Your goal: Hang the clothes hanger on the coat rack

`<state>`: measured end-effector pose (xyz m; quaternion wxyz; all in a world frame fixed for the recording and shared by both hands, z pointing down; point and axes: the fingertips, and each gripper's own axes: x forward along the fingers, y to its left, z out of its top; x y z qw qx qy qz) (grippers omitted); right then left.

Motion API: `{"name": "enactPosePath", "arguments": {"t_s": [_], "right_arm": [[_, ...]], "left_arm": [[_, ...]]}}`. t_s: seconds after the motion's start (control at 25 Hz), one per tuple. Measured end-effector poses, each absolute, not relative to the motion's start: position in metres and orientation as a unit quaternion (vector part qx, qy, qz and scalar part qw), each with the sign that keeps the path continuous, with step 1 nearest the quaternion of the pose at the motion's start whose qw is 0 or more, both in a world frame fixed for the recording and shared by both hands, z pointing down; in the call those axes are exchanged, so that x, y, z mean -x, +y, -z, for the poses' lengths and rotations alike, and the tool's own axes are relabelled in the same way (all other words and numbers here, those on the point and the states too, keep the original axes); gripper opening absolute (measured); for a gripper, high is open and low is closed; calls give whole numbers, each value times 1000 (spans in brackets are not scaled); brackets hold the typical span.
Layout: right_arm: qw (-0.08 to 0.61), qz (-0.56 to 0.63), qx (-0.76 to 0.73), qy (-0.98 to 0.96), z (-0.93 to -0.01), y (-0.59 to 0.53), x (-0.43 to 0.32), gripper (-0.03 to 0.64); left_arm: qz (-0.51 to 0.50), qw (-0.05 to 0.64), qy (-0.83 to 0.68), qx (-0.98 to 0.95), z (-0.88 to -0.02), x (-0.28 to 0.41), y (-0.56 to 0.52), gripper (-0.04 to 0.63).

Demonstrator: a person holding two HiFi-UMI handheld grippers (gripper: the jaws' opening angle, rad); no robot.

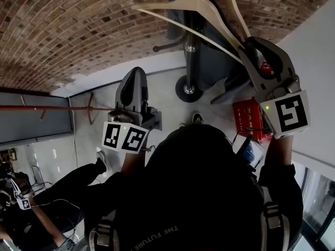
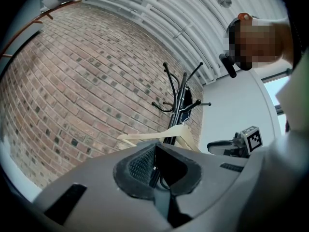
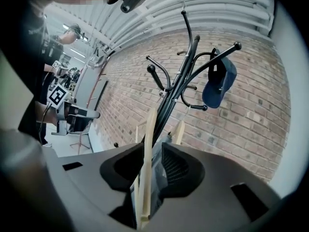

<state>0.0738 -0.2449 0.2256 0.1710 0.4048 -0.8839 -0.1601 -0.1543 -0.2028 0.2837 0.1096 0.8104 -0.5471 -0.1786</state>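
Note:
In the head view my right gripper is raised at the right, shut on one arm of a pale wooden hanger. The hanger spreads up and left across the black pole of the coat rack. In the right gripper view the hanger's wood runs between the jaws, and the coat rack stands just beyond with its curved hooks above. My left gripper is held lower at the left, shut and holding nothing. From the left gripper view the coat rack and the hanger are ahead.
A blue cap hangs on one right-hand hook of the rack. A brick wall stands behind the rack and a white wall to the right. A red box lies by the rack's round base. Another person sits at lower left.

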Motion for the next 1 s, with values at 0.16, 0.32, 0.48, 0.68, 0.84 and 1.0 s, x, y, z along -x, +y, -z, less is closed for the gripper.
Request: {"name": "enactPosePath", "arguments": {"t_s": [0.16, 0.32, 0.48, 0.68, 0.84, 1.0], "right_arm": [[156, 171, -449, -863, -223, -239, -91, 104], [136, 145, -463, -864, -226, -234, -103, 37], [101, 107, -471, -870, -233, -230, -109, 20], [91, 74, -480, -870, -246, -228, -117, 18], [91, 65, -487, -866, -250, -228, -118, 18], [98, 70, -477, -870, -251, -228, -116, 18]], "left_arm": [[176, 111, -544, -813, -285, 153, -204, 21], [172, 114, -541, -815, -286, 153, -208, 21], [168, 114, -535, -820, -287, 150, -210, 20], [169, 113, -531, -823, -286, 146, -212, 20], [168, 116, -530, -823, -288, 144, -211, 20], [167, 117, -534, -821, -288, 146, -210, 21]]}}
